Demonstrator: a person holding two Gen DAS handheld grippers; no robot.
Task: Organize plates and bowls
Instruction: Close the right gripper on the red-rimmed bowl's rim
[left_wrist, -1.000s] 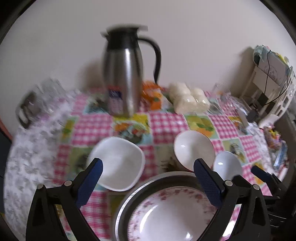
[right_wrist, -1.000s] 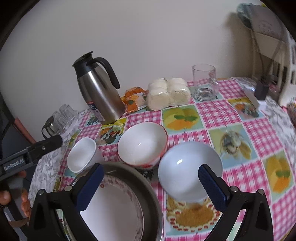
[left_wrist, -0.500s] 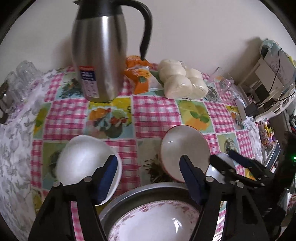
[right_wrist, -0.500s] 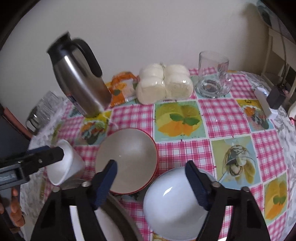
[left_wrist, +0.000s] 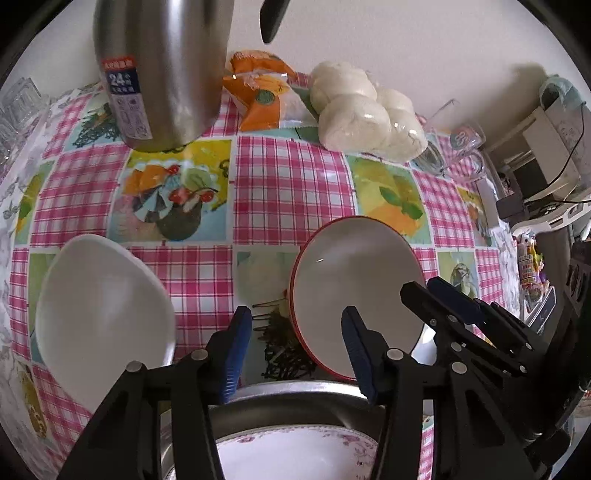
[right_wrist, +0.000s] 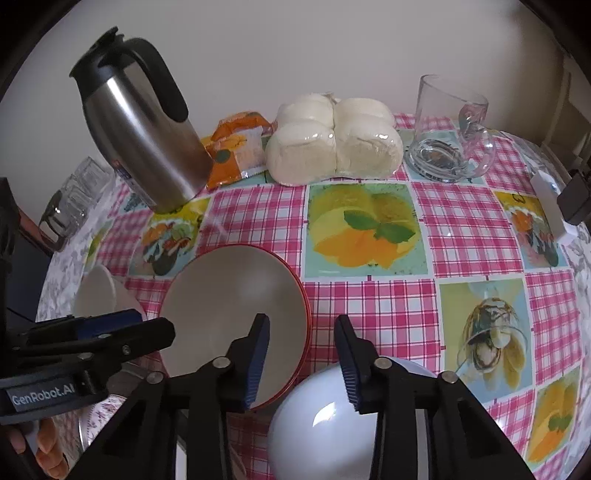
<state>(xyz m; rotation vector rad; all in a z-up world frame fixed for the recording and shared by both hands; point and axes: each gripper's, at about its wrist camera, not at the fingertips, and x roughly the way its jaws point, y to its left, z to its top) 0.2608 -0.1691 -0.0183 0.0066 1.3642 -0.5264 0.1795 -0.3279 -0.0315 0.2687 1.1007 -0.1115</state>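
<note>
So we've got a round worktop under a pink checked cloth with fruit picture squares, and it's pretty crowded. Biggest thing on it is the steel thermos jug with a black handle, standing at the back left. Just beside it lies an orange snack packet, then a clear bag of white steamed buns, and a glass mug to the right of that, nothing in it that we can see.

Now the dishes. Closest to us is a metal basin holding a plate with a pink flower rim; the plate looks bare inside. Behind the basin sits the red-rimmed bowl, with nothing in it. On its left there's a squarish white bowl, also with nothing in it, and on its right a smaller white bowl near the front edge.

Our left tongs are at a medium gap, holding nothing, and they straddle the near left rim of the red-rimmed bowl, one blue pad outside and one over the inside. Whether they touch it, we can't tell. Our right tongs are at about the same gap with nothing in them, bracketing that bowl's right rim the same way.

A cluster of drinking glasses sits at the far left edge.
</note>
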